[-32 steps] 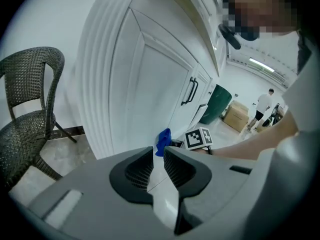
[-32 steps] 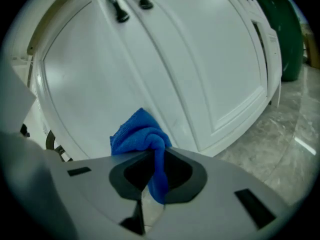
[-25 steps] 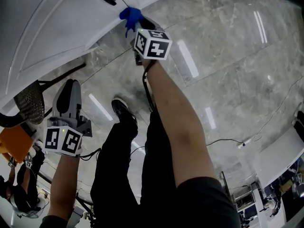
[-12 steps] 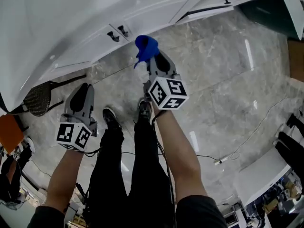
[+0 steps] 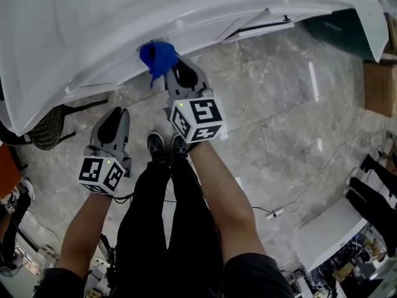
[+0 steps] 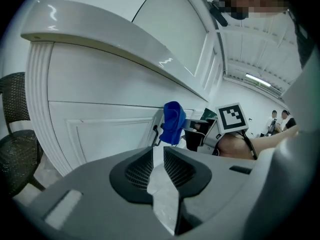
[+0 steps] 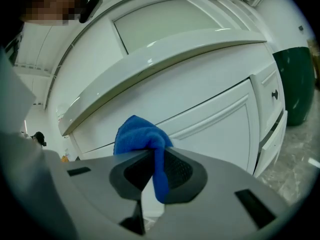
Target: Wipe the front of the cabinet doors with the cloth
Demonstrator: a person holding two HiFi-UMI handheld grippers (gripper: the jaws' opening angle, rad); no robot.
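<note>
Head view: the white cabinet [image 5: 205, 27] runs along the far side under its surface [image 5: 93, 11], doors shut, so no contents show. The right tongs [image 5: 173, 73] reach to its front, clamped on the blue cloth [image 5: 157, 56]. The left tongs [image 5: 115, 121] hang nearer, to the left, over the floor [image 5: 291, 104].

Left gripper view: the left tongs [image 6: 157, 156] stand a narrow gap apart with nothing between them. The cloth [image 6: 173, 121] sits just beside a dark door handle [image 6: 156, 134].

Right gripper view: the right tongs [image 7: 155, 166] pinch the cloth [image 7: 140, 134], bunched above them, before a panelled door [image 7: 215, 114]. Whether they touch cannot be told.
</note>
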